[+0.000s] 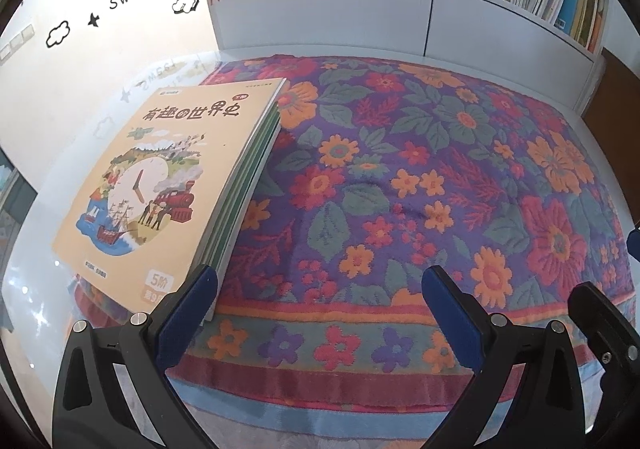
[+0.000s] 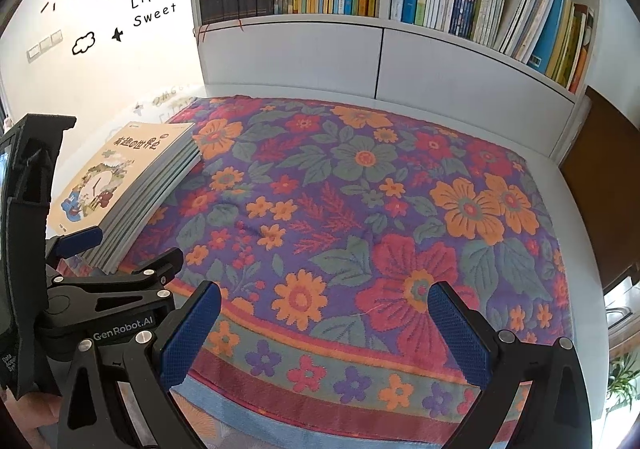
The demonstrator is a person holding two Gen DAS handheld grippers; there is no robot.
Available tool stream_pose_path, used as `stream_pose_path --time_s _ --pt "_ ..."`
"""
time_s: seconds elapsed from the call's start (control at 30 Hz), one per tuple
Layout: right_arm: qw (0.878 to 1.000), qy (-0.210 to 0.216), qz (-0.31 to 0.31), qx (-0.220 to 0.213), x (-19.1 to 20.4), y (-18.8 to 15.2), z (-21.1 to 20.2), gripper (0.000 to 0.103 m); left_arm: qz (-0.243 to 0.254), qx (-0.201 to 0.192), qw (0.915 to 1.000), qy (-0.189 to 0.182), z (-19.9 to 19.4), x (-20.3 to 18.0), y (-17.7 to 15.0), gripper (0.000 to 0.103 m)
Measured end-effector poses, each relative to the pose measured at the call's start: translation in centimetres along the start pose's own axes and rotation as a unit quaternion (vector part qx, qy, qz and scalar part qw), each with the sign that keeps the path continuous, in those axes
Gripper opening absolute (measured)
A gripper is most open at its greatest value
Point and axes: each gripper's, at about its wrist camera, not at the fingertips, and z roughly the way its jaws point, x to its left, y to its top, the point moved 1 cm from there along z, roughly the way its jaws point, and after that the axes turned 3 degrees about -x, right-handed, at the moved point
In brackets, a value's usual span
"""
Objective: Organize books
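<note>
A stack of thin books [image 1: 168, 185] with a tan illustrated cover on top lies at the left edge of the floral cloth [image 1: 400, 177]. My left gripper [image 1: 320, 281] is open just above the cloth. Its left fingertip [image 1: 200, 289] is at the stack's near right corner; I cannot tell whether it touches. In the right wrist view the same stack [image 2: 120, 177] sits at the far left, with the left gripper [image 2: 124, 249] beside its near corner. My right gripper [image 2: 326, 293] is open over the cloth [image 2: 360, 189], to the right of the left one and holding nothing.
A white bookshelf [image 2: 380, 23] filled with upright books runs along the back, above white cabinet doors [image 2: 288, 53]. A wall with cloud and "Life is Sweet" decals [image 2: 152, 3] stands at the left. The cloth lies on a glossy white table [image 1: 52, 273].
</note>
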Motion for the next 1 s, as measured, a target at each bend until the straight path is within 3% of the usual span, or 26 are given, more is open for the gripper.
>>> stream_pose_path --time_s 1.0 --pt "1.0 -0.006 0.009 0.004 -0.27 -0.49 -0.02 0.103 0.011 -0.013 0.9999 0.002 -0.31 -0.67 -0.07 0.102"
